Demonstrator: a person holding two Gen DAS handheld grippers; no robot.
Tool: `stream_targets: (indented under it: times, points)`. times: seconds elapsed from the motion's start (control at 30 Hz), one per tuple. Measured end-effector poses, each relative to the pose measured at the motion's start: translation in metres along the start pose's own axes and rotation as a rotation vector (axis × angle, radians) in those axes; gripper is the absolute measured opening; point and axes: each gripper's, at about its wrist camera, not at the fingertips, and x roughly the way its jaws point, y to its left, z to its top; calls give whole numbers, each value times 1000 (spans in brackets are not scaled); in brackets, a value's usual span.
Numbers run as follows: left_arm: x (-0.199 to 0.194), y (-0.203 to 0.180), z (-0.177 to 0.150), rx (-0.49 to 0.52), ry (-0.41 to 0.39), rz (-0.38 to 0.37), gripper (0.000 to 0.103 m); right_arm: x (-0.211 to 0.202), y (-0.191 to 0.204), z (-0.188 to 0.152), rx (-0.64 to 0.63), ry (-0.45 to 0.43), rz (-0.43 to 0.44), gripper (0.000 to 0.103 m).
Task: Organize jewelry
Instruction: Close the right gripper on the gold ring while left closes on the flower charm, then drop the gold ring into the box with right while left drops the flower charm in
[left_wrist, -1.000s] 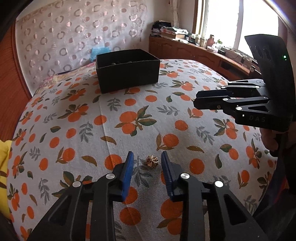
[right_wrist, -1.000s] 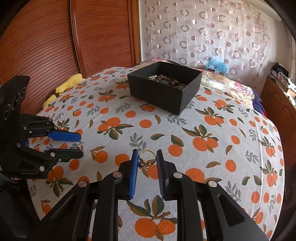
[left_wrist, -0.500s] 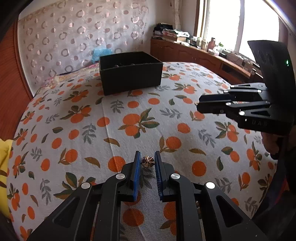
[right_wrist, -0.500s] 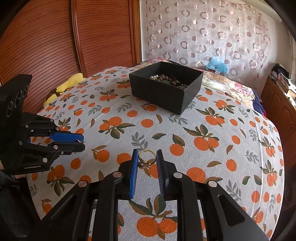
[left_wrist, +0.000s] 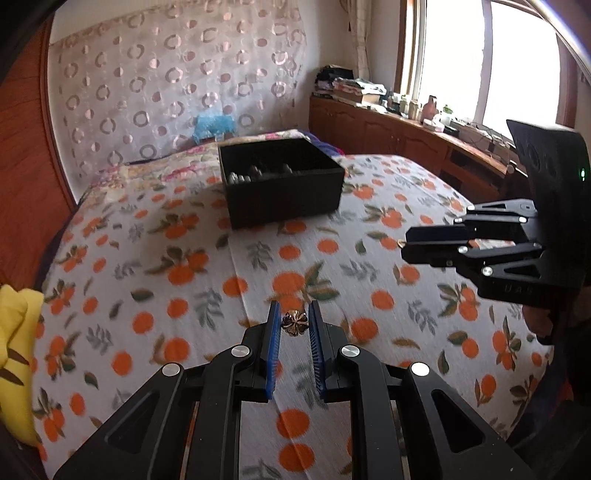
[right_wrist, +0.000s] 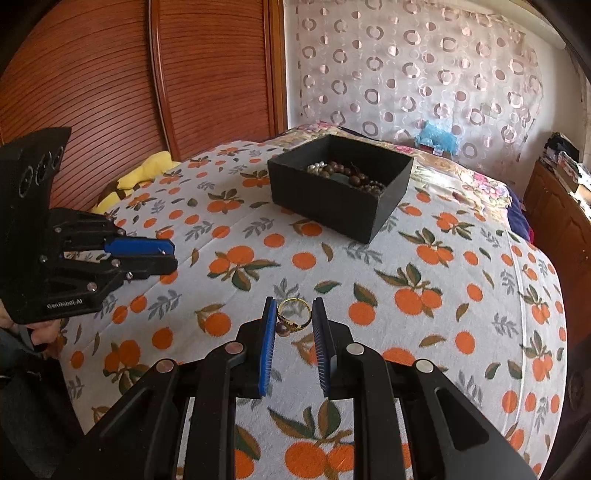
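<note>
My left gripper (left_wrist: 294, 325) is shut on a small bronze flower-shaped piece of jewelry (left_wrist: 294, 323) and holds it above the orange-print bedspread (left_wrist: 184, 295). My right gripper (right_wrist: 294, 317) is shut on a gold ring with a dark pearl (right_wrist: 291, 316), also held above the bedspread. A black open box (right_wrist: 340, 188) with bead bracelets and pearls inside (right_wrist: 343, 174) stands farther back on the bed; it also shows in the left wrist view (left_wrist: 282, 184). Each gripper shows in the other's view, the right one (left_wrist: 410, 245) and the left one (right_wrist: 168, 256).
A yellow plush item (right_wrist: 147, 171) lies at the bed's left edge by the wooden sliding doors (right_wrist: 110, 74). A wooden cabinet (left_wrist: 406, 144) with clutter runs under the window. A curtain with circles (right_wrist: 406, 66) hangs behind the bed.
My left gripper closed on the flower piece that lay on the bedspread and lifted it. My right gripper kept its hold on the ring and moved toward the box.
</note>
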Motion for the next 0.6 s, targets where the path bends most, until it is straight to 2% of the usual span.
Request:
stream_targets:
  times: [0.33,0.6]
  points:
    - [-2,17,50,-11,-96,42,14,11,-13,33,5,-36,-54,22]
    - [11,30,77,-16,-119,63,14,26,-29,72,13,-82,-76,22]
